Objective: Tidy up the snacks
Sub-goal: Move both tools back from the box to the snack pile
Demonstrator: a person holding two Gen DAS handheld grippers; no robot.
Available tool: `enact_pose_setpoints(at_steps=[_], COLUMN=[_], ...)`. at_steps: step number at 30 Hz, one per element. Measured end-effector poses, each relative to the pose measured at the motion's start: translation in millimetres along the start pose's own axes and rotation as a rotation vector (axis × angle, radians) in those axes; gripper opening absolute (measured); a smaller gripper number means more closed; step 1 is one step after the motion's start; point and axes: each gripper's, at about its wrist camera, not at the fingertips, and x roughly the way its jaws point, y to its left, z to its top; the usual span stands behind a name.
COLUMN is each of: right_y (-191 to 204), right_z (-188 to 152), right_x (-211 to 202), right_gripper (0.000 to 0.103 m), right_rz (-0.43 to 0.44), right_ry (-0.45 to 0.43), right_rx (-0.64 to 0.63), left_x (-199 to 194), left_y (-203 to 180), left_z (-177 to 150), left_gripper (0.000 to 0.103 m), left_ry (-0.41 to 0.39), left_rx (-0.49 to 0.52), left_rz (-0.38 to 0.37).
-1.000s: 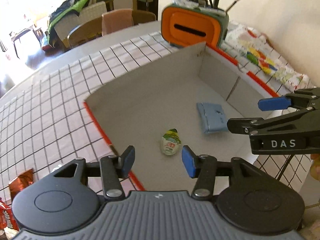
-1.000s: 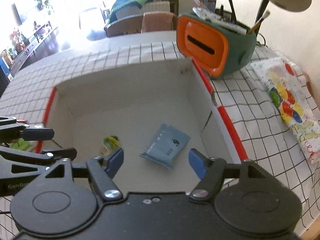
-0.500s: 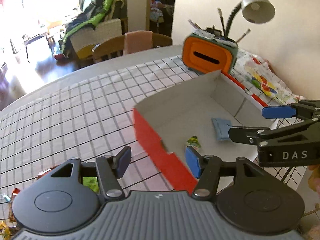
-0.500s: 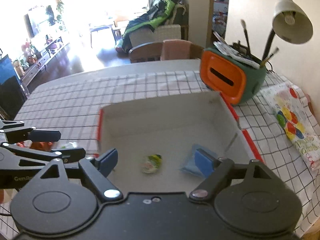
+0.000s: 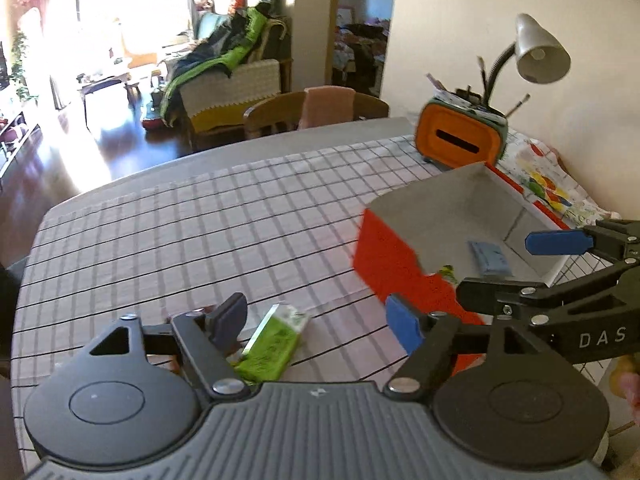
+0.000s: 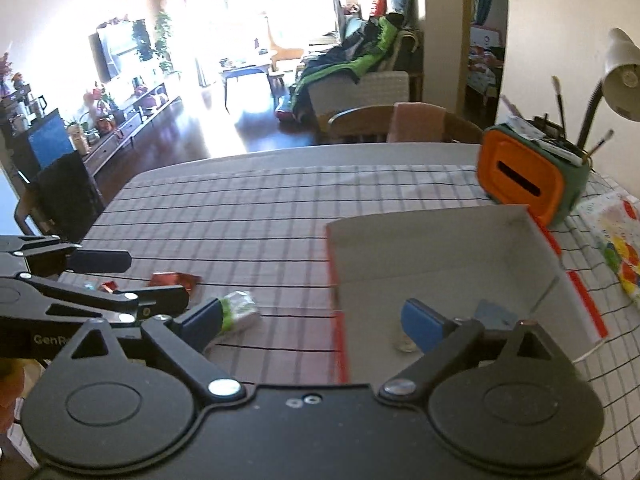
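Observation:
A red cardboard box (image 5: 392,264) with a grey inside stands on the checked tablecloth at the right; it also shows in the right wrist view (image 6: 440,248). In it lie a blue packet (image 5: 490,258) and a small green-and-white snack (image 5: 449,273). A green snack packet (image 5: 274,342) lies on the cloth left of the box, between my left gripper's fingers; it also shows in the right wrist view (image 6: 238,312). My left gripper (image 5: 316,318) is open and empty above it. My right gripper (image 6: 312,318) is open and empty, near the box's front left corner.
Red-wrapped snacks (image 6: 174,280) lie on the cloth at the left. An orange and green pen holder (image 5: 460,142) and a desk lamp (image 5: 540,50) stand behind the box. A colourful cloth (image 6: 616,240) lies to the right. A chair (image 5: 316,112) stands at the table's far edge.
Both grippers have drawn back and up from over the box and swung left. The green packet and red-wrapped snacks on the cloth have come into view.

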Motion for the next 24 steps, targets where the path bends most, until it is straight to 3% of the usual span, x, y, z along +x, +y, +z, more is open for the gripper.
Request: enact_pose_setpoints(at_steps=[4,15,24], right_y=[21,83,130], right_z=[-1,-25,-50], right_x=[6,20,59], right_gripper=[0.103,0.103,0.103], right_rz=[0.02,0.077,0.108], right_ry=[-0.007,0.002,0.07], right_rx=[-0.017,-0.074,-0.151], left_x=[-13,-45,-46], left_y=[27,114,181], left_z=[-11,-50,-90], left_gripper=[0.083,0.1,0.1], left_ry=[-0.018,-0.09,-0.028], left_rx=[-0.027,-0.161,-0.267], left_rz=[0.008,0.066,0.151])
